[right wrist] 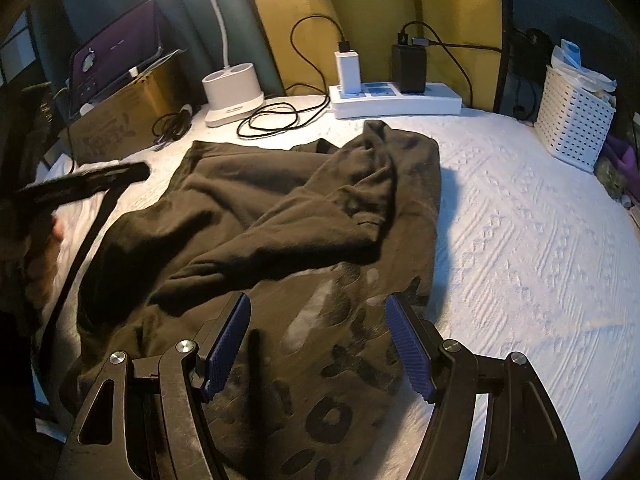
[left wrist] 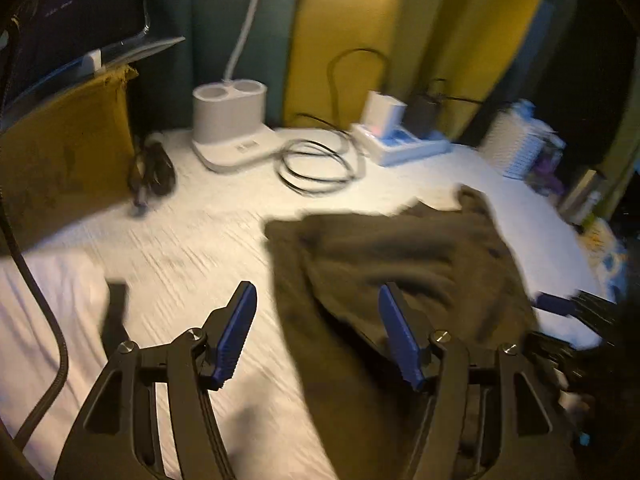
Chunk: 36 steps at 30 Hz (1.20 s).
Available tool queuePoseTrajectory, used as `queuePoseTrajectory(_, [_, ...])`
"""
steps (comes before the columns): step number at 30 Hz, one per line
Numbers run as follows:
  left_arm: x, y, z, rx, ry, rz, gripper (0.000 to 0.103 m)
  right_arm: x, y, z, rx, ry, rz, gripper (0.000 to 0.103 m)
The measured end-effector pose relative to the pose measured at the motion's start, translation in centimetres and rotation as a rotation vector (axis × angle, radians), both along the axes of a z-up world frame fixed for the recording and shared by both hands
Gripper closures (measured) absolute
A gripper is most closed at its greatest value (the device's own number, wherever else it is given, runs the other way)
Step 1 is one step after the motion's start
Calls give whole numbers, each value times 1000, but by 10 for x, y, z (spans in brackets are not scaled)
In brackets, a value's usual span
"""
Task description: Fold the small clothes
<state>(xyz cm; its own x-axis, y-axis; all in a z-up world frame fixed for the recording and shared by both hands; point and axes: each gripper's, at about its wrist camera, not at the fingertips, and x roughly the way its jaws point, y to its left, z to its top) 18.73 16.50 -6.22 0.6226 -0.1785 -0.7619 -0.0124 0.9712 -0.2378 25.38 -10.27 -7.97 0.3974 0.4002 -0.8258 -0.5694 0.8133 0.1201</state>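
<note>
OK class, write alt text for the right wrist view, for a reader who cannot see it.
A dark brown top lies crumpled on a white textured bedspread, one sleeve thrown across its body, with the open right gripper above its printed lower part, holding nothing. Behind it are a white power strip, a white lamp base and a white basket.

Motion blur is smearing the whole left wrist view, softening the dark brown crumpled garment (left wrist: pixel 400 248). In the right wrist view, its near hem is running under the bottom edge.
</note>
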Motion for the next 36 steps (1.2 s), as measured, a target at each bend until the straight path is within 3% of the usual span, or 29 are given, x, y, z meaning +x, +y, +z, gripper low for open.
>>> queuePoseTrajectory(10, [-64,-32,-15,-58,24,-86,43,-36,-3,1,-6,-14,30,31])
queuePoseTrajectory(12, [-69,-36,-22,-51,43,-91,69,-43,-5,0,-9,-12,30,31])
queuePoseTrajectory(13, [-72,-37,-25,-44,52,-91,90,-48,-6,-1,-10,-12,32,31])
queuePoseTrajectory(14, [-74,-37,-27,-36,51,-89,101,-52,-7,-1,-10,-13,34,31])
queuePoseTrajectory(22, [-101,-29,-20,63,34,-28,101,-89,-13,-6,-18,-14,51,31])
queuePoseTrajectory(25, [-109,-26,-9,61,24,-1,100,-99,-17,-10,-24,-15,51,31])
queuePoseTrajectory(27, [-114,-31,1,38,-11,-14,93,-105,-20,-10,-25,-21,48,31])
queuePoseTrajectory(28, [-117,-37,8,32,-38,-33,74,-107,-22,-10,-24,-22,45,31])
queuePoseTrajectory(29, [-119,-42,12,27,-57,-49,47,-109,-25,-9,-22,-24,42,31])
queuePoseTrajectory(31, [-121,-58,18,-5,-103,-97,32,-111,-30,-6,-18,-31,34,31])
queuePoseTrajectory(36, [-105,-96,2,-30,-86,-224,32,-117,-45,1,-8,-54,7,31])
